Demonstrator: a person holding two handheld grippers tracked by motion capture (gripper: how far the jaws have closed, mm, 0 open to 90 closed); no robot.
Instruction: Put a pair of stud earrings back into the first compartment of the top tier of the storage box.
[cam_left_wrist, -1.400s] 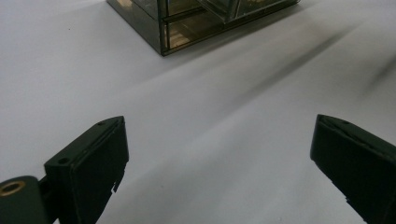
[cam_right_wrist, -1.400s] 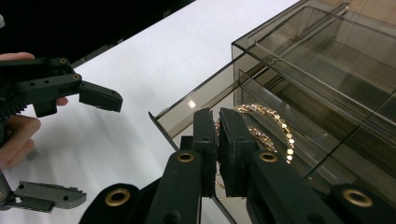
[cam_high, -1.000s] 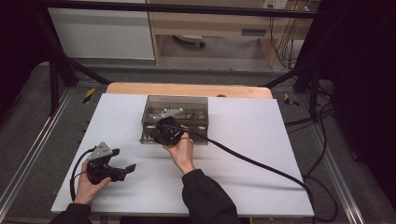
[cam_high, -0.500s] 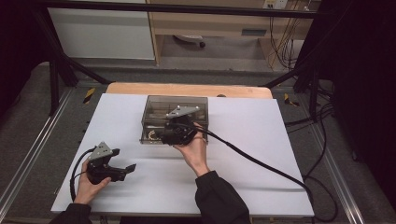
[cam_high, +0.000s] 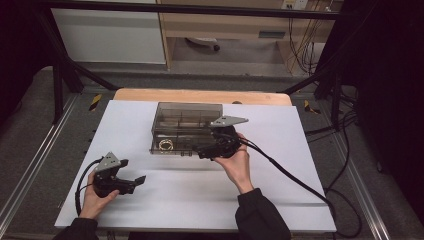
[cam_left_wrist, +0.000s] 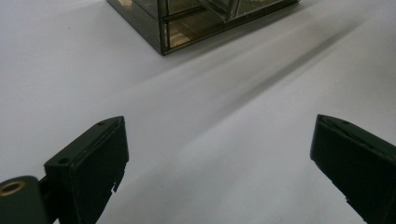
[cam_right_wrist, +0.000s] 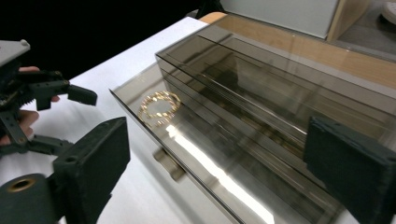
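Note:
A smoky clear drawer box (cam_high: 186, 116) stands mid-table, its low front drawer (cam_right_wrist: 210, 154) pulled out. A gold bracelet (cam_high: 166, 145) (cam_right_wrist: 159, 105) lies in the left end of that drawer. My right gripper (cam_high: 202, 150) (cam_right_wrist: 224, 172) hovers at the drawer's right front, pointing left along it. Its jaws have just been opening and stand wide apart, pressing on nothing. My left gripper (cam_high: 133, 171) (cam_left_wrist: 219, 158) rests on the white table (cam_high: 280, 165) near the front left, open, with only bare tabletop between its fingers; the box corner (cam_left_wrist: 187, 23) lies ahead of it.
A black cable (cam_high: 295, 175) trails from the right gripper across the table to the right edge. A wooden strip (cam_high: 200, 95) borders the table's far side. From the right gripper view the left gripper (cam_right_wrist: 70, 120) and its hand sit at far left.
My right hand has slid to the right along the front of the box and its jaws have spread. The bracelet now lies uncovered in the drawer. The left hand has stayed put.

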